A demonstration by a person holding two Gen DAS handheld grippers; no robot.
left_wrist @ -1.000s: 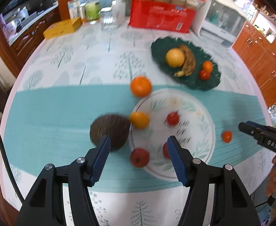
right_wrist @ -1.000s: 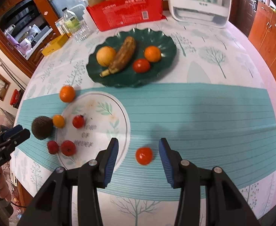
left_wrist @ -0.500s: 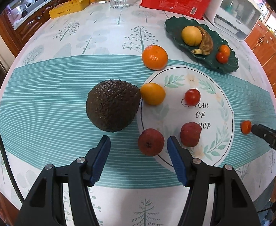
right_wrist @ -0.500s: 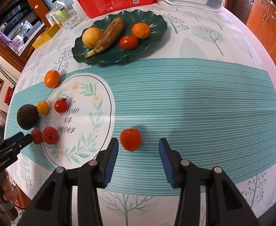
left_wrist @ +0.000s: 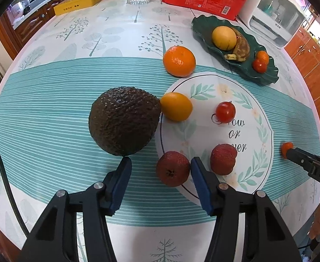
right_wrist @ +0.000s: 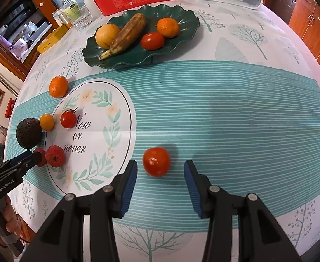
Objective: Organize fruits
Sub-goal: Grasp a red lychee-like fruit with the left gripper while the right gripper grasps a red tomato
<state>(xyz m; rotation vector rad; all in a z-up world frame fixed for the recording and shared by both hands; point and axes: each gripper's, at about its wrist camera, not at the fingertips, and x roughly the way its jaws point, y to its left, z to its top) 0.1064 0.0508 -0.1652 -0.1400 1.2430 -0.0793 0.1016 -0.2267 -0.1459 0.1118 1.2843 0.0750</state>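
The left claw (left_wrist: 159,167) is pointed steeply down over the bench (left_wrist: 50,113), and its jaws are closing. A dark red fruit (left_wrist: 173,171) is positioned between the blue pads (left_wrist: 198,183), touching or nearly touching the right-hand pad, while a clear gap remains at the other pad; no pinch is seen. A second red fruit (left_wrist: 223,159) lies just beside the claw on the round printed panel (left_wrist: 243,113). An avocado (left_wrist: 124,123) rests just ahead, touching a small yellow-orange fruit (left_wrist: 176,106).

The right claw (right_wrist: 160,170) is held spread, with a tomato (right_wrist: 156,161) between its fingertips on the teal stripe; neither pad is in contact with it.

A green plate (right_wrist: 181,13) at the far side carries a banana (right_wrist: 127,35), a round yellow fruit (right_wrist: 107,36), a mandarin (right_wrist: 167,27) and a red tomato (right_wrist: 152,41). One orange (right_wrist: 58,86) lies loose near the plate.
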